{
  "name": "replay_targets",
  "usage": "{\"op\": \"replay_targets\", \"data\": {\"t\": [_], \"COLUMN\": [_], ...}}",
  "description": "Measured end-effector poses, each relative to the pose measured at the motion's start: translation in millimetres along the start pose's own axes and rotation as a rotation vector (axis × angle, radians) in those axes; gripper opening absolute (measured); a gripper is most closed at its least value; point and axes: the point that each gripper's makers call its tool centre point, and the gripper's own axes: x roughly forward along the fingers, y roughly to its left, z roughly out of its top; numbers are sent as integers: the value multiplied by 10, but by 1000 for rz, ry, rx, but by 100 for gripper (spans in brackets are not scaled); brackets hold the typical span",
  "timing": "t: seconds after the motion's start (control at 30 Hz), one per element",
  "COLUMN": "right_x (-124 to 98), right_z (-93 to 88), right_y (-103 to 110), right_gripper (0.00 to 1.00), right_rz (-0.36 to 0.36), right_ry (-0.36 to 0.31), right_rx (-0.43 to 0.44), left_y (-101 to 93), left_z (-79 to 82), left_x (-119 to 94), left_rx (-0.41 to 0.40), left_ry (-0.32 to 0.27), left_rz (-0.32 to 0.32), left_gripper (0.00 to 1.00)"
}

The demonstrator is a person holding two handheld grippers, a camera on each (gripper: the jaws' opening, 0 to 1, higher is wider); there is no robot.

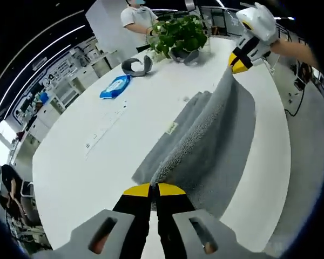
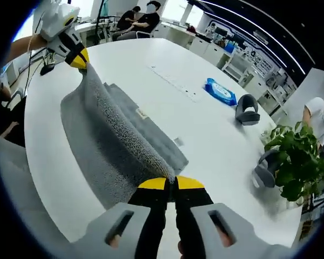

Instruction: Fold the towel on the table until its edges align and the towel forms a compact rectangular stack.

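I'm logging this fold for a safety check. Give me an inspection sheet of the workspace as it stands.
Surface: large white oval table, mostly bare.
Job's things: grey terry-cloth towel, one edge lifted off the table and stretched between the two grippers, the rest lying in folds on the table.
Clutter: blue wipes packet, two grey curved headrest-like cushions, green leafy potted plant.
Grippers: left gripper and right gripper each have their jaws shut on the towel's lifted edge.
Cables: dark cables on the floor beside the table.
Surroundings: people by the table, white shelving along the wall.
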Motion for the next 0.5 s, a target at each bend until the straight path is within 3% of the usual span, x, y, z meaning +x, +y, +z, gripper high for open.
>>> {"op": "replay_targets", "data": {"t": [0.33, 0.5], "right_x": [473, 659], "right_z": [-15, -6], "right_y": [-108, -156], "right_gripper": [3, 2], "right_rz": [-74, -106], "right_ry": [6, 22], "right_rx": [26, 15], "left_y": [155, 168], "left_z": [-129, -213], "left_x": [400, 588], "left_rx": [-109, -127], "left_ry": [29, 47], "left_rz": [59, 71], "left_gripper": [2, 3]}}
